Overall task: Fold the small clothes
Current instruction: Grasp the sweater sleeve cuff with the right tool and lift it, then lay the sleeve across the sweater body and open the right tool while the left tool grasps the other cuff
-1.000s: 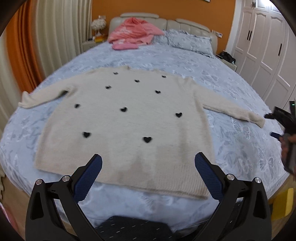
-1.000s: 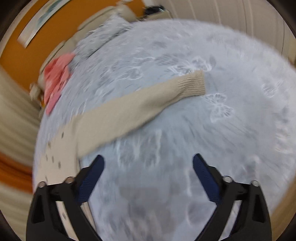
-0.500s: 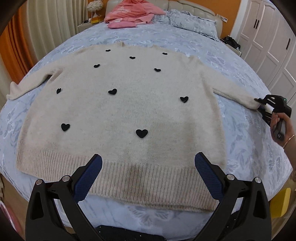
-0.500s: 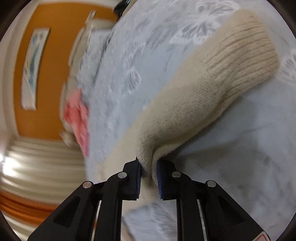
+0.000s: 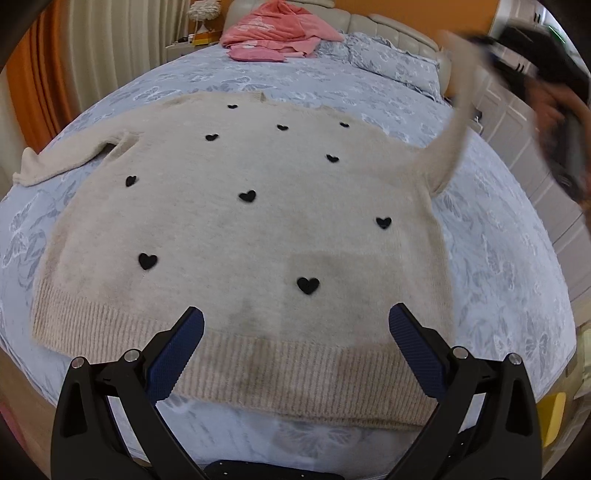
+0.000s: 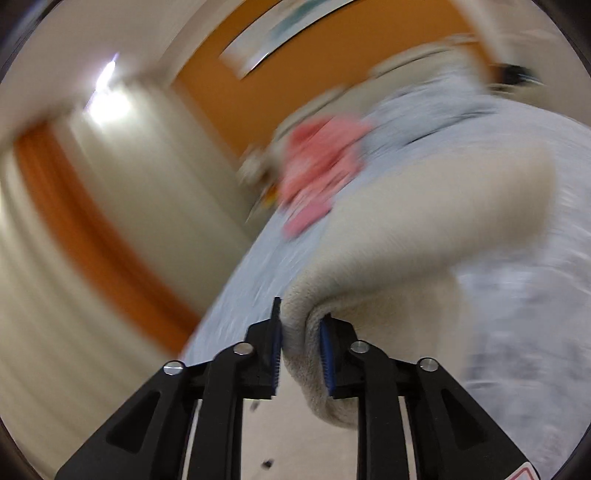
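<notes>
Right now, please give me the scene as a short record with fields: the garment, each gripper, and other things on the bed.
garment: beige sweater with black hearts, spread flat on the bed
right sleeve: lifted off the bed
left sleeve: lying flat
right gripper: shut on the sleeve
left gripper: open, above the sweater hem, holding nothing
other things: pink clothes and a pillow near the headboard

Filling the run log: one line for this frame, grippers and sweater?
right gripper: shut on sleeve, lifted | left gripper: open, over hem | sweater: flat on bed
</notes>
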### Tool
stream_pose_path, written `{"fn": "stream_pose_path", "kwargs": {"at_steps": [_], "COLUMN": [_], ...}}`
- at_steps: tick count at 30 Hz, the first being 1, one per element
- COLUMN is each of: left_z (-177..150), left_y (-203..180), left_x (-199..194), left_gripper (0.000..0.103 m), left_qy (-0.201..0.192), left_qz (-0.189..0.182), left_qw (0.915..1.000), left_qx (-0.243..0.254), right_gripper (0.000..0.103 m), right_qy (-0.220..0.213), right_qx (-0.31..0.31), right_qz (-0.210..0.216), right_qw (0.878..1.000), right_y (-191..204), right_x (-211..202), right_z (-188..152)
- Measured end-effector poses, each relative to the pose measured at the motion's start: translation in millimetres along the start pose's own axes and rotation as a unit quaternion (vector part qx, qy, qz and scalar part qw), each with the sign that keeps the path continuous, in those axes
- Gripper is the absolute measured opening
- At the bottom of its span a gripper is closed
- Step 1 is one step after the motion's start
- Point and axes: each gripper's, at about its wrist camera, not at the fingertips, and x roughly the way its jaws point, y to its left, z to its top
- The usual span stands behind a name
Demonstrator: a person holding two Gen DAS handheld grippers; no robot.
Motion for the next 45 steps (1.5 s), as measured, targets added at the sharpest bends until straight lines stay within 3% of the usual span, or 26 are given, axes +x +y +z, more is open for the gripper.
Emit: {"fn": "stream_pose_path", "kwargs": {"at_steps": [2,4,6,7,11,15,18,21,22,23,24,25,26,27,29,31,34,35,36,40,43,45], "left_z": [6,14,30,36,83,146,196,228,236,242,244,243,244,245,243,232,206,195,189,194,193,192], "left_y": [8,18,35,43,82,109,121,130,133,136,140,141,143,144,142,146,156,157,157,150,156,164], "left_x": [-2,-3,-3,-1,24,67,116,171,188,209,229,236,237,231,205,188,198,205,202,196,193,179], "left_gripper": [0.098,0.098,0.098,0.098,0.098,0.098,0.098,0.096,0.085,0.058,0.04,0.01,0.011,0.011,0.01,0.011,0.011,0.011,0.011,0.014,0.016,0.021], "left_qy": [-0.001,-0.005,-0.014,-0.016,-0.025,-0.028,-0.031,-0.009,0.002,0.021,0.045,0.054,0.047,0.025,-0.026,-0.045,-0.023,-0.014,-0.035,-0.034,-0.028,-0.032], "left_qz": [0.002,0.001,-0.009,-0.013,-0.057,-0.108,-0.113,-0.084,-0.082,-0.084,-0.087,-0.082,-0.08,-0.092,-0.093,-0.091,-0.057,-0.055,-0.063,-0.068,-0.081,-0.105], "left_qw": [1.0,0.9999,0.9993,0.999,0.9926,0.978,0.9677,0.9649,0.9635,0.9616,0.9588,0.9578,0.9565,0.9559,0.9604,0.9617,0.9647,0.9639,0.9624,0.9607,0.9595,0.9551], "left_qx": [-0.005,-0.015,-0.033,-0.041,-0.104,-0.176,-0.223,-0.248,-0.255,-0.26,-0.267,-0.27,-0.277,-0.278,-0.261,-0.255,-0.256,-0.26,-0.262,-0.267,-0.268,-0.275], "right_gripper": [0.033,0.034,0.063,0.066,0.067,0.067,0.067,0.067,0.067,0.067,0.06,0.049,0.018,0.011,0.01,0.01,0.01,0.01,0.01,0.009,0.009,0.01], "right_qy": [0.066,0.069,0.055,0.047,0.101,0.16,0.192,0.192,0.191,0.187,0.185,0.184,0.182,0.167,0.119,0.094,0.158,0.148,0.141,0.087,0.137,0.143], "right_qx": [-0.082,-0.115,-0.106,-0.099,-0.082,-0.052,-0.066,-0.078,-0.075,-0.069,-0.064,-0.061,-0.053,-0.04,-0.002,0.012,0.026,0.027,0.025,0.028,0.028,0.05], "right_qz": [-0.012,-0.032,-0.065,-0.098,-0.199,-0.231,-0.244,-0.264,-0.264,-0.261,-0.256,-0.249,-0.242,-0.237,-0.207,-0.21,-0.242,-0.238,-0.237,-0.225,-0.256,-0.244], "right_qw": [0.994,0.99,0.991,0.989,0.971,0.958,0.948,0.942,0.943,0.945,0.947,0.949,0.952,0.956,0.971,0.973,0.957,0.96,0.961,0.97,0.957,0.958], "right_y": [51,69,57,42,-24,-67,-76,-81,-83,-88,-100,-100,-102,-103,-105,-111,-143,-144,-140,-121,-138,-148], "right_x": [51,59,40,24,16,17,32,49,55,60,71,71,74,71,51,36,59,58,55,32,48,46], "right_z": [-16,-28,-35,-43,-77,-120,-148,-157,-158,-158,-165,-165,-164,-159,-151,-146,-173,-176,-174,-152,-161,-164]}}
